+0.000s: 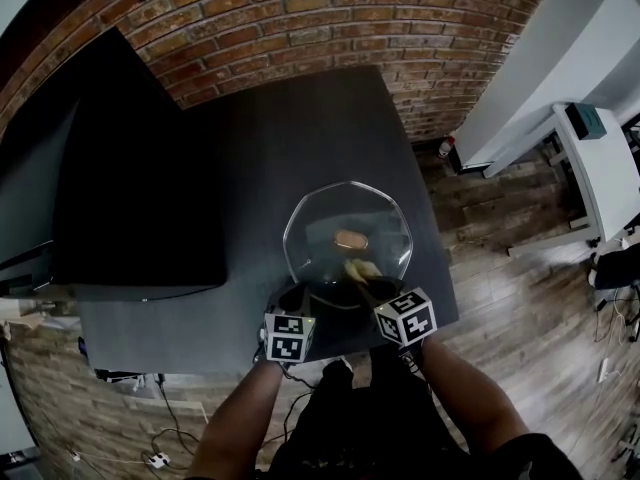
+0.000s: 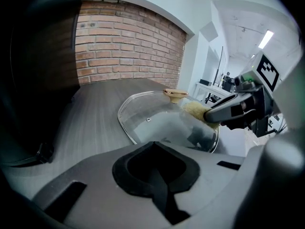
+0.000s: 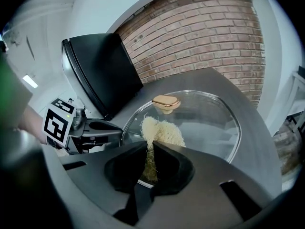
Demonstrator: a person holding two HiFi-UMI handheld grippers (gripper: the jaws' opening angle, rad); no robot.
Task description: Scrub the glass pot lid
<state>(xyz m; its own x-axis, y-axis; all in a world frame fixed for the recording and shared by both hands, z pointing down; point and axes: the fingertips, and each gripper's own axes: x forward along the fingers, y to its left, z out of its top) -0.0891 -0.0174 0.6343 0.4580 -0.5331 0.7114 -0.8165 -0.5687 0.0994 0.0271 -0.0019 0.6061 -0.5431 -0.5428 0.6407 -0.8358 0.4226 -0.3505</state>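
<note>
The glass pot lid (image 1: 385, 226) lies on the dark table (image 1: 260, 138), near its front edge, with its gold knob (image 1: 351, 239) up. My right gripper (image 1: 367, 282) is shut on a yellow fibrous scrubber (image 3: 162, 131), which presses on the glass just short of the knob (image 3: 166, 102). My left gripper (image 1: 302, 295) is at the lid's near-left rim, jaws closed, seemingly on the rim itself. In the left gripper view the lid (image 2: 155, 122) runs under the closed jaws, and the right gripper (image 2: 215, 113) reaches in from the right with the scrubber (image 2: 194, 109).
A large black flat box or screen (image 1: 140, 203) lies on the table's left part. A brick wall (image 1: 330, 28) stands behind the table. To the right are wooden floor (image 1: 500, 268) and a white desk (image 1: 600, 168). The table's right edge is close to the lid.
</note>
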